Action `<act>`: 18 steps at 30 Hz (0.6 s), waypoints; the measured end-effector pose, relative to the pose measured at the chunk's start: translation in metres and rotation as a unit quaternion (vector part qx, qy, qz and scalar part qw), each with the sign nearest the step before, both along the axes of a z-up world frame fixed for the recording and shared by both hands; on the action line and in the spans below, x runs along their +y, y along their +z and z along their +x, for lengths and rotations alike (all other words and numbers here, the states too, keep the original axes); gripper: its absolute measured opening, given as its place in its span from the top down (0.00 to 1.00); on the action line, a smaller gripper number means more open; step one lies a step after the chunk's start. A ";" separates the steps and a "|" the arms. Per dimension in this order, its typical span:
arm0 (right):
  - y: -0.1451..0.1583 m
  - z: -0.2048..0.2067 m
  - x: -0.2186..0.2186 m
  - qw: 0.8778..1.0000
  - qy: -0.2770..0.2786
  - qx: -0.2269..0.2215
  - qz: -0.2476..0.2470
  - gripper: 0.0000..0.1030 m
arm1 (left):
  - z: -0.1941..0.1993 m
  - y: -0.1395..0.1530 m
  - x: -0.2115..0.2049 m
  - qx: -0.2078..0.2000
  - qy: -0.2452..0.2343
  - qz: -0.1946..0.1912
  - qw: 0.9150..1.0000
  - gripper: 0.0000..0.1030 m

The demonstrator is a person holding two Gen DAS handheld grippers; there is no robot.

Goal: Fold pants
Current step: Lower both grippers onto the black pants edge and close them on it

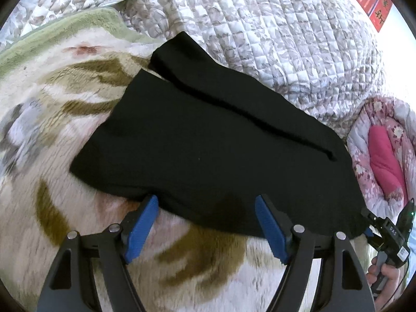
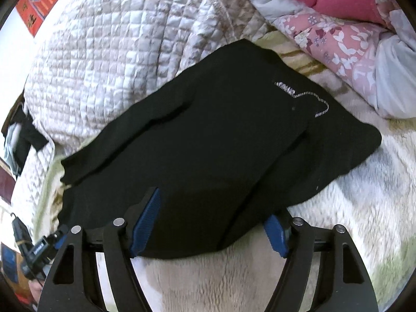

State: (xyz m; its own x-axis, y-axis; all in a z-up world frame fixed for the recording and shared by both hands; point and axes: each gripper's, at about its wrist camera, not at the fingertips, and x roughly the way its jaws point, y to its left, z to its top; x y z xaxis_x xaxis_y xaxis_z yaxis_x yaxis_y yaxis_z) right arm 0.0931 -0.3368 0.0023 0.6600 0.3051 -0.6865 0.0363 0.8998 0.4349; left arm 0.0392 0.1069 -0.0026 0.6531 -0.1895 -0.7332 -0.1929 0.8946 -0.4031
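The black pants [image 1: 197, 140] lie flat on a fuzzy cream blanket, legs side by side and running away towards the quilt. In the right wrist view the pants [image 2: 208, 140] show a small white stitched outline near the far right. My left gripper [image 1: 206, 205] is open, its blue pads at the near edge of the fabric. My right gripper [image 2: 213, 213] is open, with the near edge of the pants lying between its pads; it also shows in the left wrist view [image 1: 390, 231] at the pants' right corner. The left gripper shows in the right wrist view [image 2: 41, 247] at the lower left.
A fuzzy cream blanket [image 1: 78, 234] with olive patterns covers the bed. A quilted floral bedspread [image 1: 273, 39] is bunched behind the pants. A pink floral duvet [image 2: 338, 31] lies at the right. A red and blue hanging [image 2: 36, 2] is on the wall.
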 end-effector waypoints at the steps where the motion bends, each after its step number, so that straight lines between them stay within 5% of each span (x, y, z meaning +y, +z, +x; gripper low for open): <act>1: 0.001 0.002 -0.002 1.000 -0.005 -0.003 0.001 0.34 | 0.002 0.000 0.001 -0.003 0.001 0.002 1.000 0.25; 5: 0.000 0.010 -0.013 1.000 -0.027 -0.004 0.011 0.51 | 0.007 0.000 0.000 -0.008 0.007 0.023 1.000 0.34; 11: -0.003 0.025 -0.033 0.997 -0.068 -0.005 0.020 0.86 | 0.021 -0.003 0.011 -0.011 0.033 0.038 0.999 0.76; 13: -0.004 0.025 -0.037 0.997 -0.073 -0.003 0.038 0.90 | 0.023 -0.003 0.014 -0.008 0.041 0.042 0.998 0.91; 18: 0.015 0.004 -0.038 0.996 -0.068 -0.021 0.048 0.94 | 0.009 0.013 0.016 -0.022 0.050 0.055 0.997 0.94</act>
